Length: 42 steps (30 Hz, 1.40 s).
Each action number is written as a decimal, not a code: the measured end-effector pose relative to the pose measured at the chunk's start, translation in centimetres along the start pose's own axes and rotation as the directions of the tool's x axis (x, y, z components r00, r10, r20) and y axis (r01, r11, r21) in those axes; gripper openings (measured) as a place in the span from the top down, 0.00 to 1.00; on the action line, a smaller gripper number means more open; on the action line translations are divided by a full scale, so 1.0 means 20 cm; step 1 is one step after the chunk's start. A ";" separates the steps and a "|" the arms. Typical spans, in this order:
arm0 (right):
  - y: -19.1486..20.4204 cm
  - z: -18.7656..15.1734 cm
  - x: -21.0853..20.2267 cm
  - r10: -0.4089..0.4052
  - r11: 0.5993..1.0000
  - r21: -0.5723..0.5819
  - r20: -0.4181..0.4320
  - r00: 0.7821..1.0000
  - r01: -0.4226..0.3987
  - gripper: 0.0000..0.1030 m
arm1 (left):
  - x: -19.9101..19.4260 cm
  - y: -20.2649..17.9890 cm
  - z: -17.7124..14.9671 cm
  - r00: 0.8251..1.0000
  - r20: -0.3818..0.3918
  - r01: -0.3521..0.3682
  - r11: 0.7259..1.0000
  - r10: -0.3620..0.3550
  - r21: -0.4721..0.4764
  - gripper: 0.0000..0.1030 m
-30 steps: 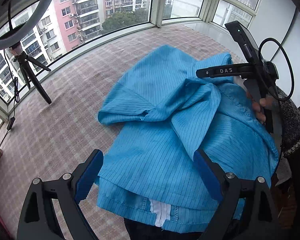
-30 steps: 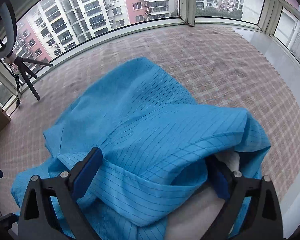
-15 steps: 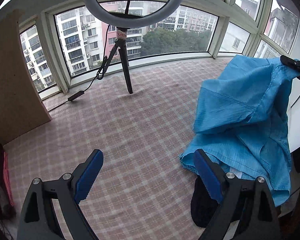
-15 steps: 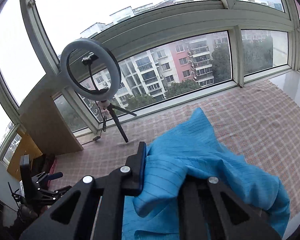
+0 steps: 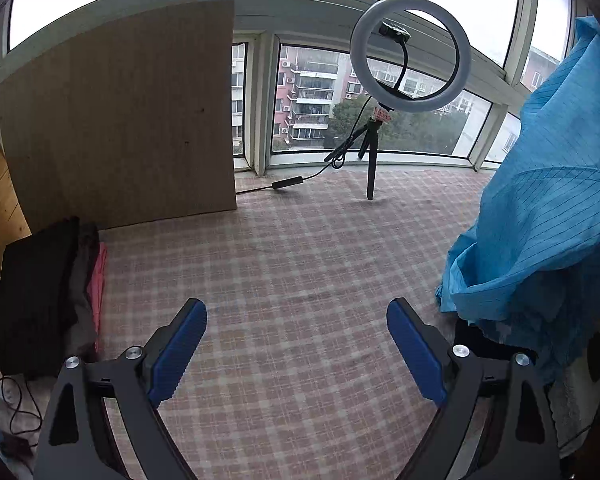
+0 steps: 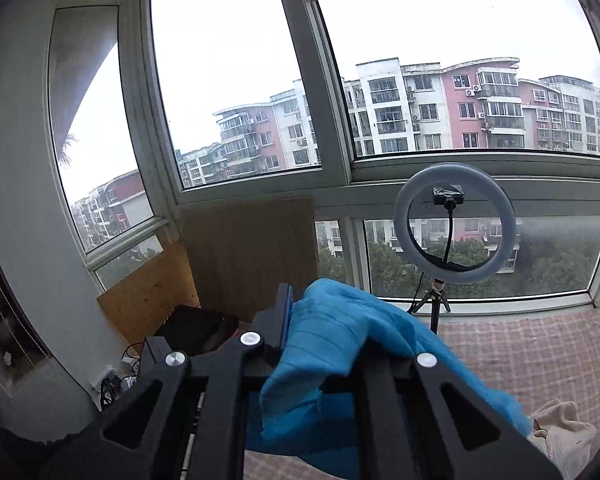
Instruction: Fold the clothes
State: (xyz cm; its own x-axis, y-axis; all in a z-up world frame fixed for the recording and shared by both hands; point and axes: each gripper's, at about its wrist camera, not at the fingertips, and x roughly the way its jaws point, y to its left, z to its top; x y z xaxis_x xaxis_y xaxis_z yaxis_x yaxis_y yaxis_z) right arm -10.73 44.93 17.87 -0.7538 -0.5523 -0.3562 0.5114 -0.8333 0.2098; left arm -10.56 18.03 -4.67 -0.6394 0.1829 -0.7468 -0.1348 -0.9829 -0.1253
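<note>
At the far left of the left wrist view we see a dark folded pile of clothes (image 5: pixel 40 300) lying against a tall brown cardboard sheet (image 5: pixel 120 120), and in front of it our left gripper (image 5: pixel 296 344) spreads its blue-padded jaws wide with nothing between them, pointing down over bare pink-and-white checked table covering (image 5: pixel 300 260). That open stretch of cloth runs back to the white ring light on its small black tripod (image 5: pixel 410 54) by the window sill, so we have plenty of room to lay a garment flat. Further right, the blue pinstriped work garment (image 5: pixel 548 200) hangs well up off the surface, its long axis close to vertical, its lower hem just beside our left gripper's right finger (only the bottom fold seems to reach the table). It hangs from our right gripper (image 6: pixel 324 320), whose jaws are pinched nearly together on a bunched edge of the fabric. We judge the left gripper is the nearer free one: it needs to swing right to catch the hanging hem, then both can spread the garment leftward over the clear cloth.
</note>
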 end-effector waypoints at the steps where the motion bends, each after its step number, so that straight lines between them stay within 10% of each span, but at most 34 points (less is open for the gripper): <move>1: 0.08 0.03 0.02 0.027 1.000 -0.012 0.004 1.000 -0.027 0.91 | -0.05 0.06 -0.01 1.000 0.011 -0.013 1.000 0.013 -0.005 0.11; 7: 0.38 0.15 0.09 0.078 0.996 -0.042 0.052 0.996 -0.076 0.91 | -0.27 0.38 -0.14 0.996 0.025 -0.080 0.996 0.081 -0.047 0.09; 13: 0.01 -0.04 0.13 -0.144 0.982 0.117 -0.048 0.988 0.148 0.91 | -0.21 0.46 -0.22 0.997 -0.024 -0.078 0.996 0.077 -0.049 0.09; 17: -0.60 -0.49 0.22 -0.261 0.887 0.302 -0.292 0.920 0.348 0.91 | -0.05 0.36 -0.28 0.994 -0.093 -0.064 0.997 0.061 -0.037 0.09; 21: -1.13 -1.06 0.36 -0.194 0.770 0.397 -0.600 0.776 0.499 0.88 | 0.16 0.12 -0.35 0.984 -0.180 -0.013 1.000 0.015 0.015 0.09; 24: -1.28 -1.30 0.29 -0.061 0.736 0.506 -0.613 0.788 0.450 0.88 | 0.34 -0.11 -0.39 0.971 -0.240 0.008 0.995 0.015 0.095 0.09; 29: -1.18 -1.34 0.11 -0.022 0.825 0.449 -0.583 0.812 0.345 0.52 | 0.63 -0.41 -0.40 0.960 -0.279 0.033 0.977 0.027 0.210 0.11; 30: -1.16 -1.33 0.08 -0.016 0.836 0.441 -0.576 0.817 0.327 0.51 | 0.68 -0.46 -0.40 0.957 -0.289 0.047 0.972 0.022 0.229 0.21; 33: -1.18 -1.27 0.01 0.059 0.833 0.492 -0.531 0.846 0.251 0.48 | 0.84 -0.49 -0.37 0.927 -0.375 0.081 0.973 0.006 0.215 0.96; 36: -1.18 -1.19 -0.04 0.060 0.855 0.478 -0.474 0.878 0.200 0.43 | 0.82 -0.38 -0.31 0.929 -0.365 0.104 0.989 -0.057 0.109 0.99; 38: -1.11 -1.19 0.00 -0.119 0.918 0.259 -0.545 0.830 0.301 0.26 | 0.78 -0.33 -0.27 0.938 -0.338 0.106 0.992 -0.074 0.075 0.99; 42: -1.06 -1.30 0.25 -0.277 0.934 0.005 -0.618 0.736 0.356 0.27 | 0.62 -0.22 -0.16 0.966 -0.250 0.083 0.994 -0.061 0.077 0.99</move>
State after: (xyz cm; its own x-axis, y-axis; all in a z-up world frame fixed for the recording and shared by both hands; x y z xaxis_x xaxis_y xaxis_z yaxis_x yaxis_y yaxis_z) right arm -14.73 60.50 -12.05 -0.4412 -0.1606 -0.8829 0.2071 -0.9755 0.0740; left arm -15.40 24.50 -15.51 -0.4201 0.2316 -0.8774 -0.2449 -0.9599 -0.1361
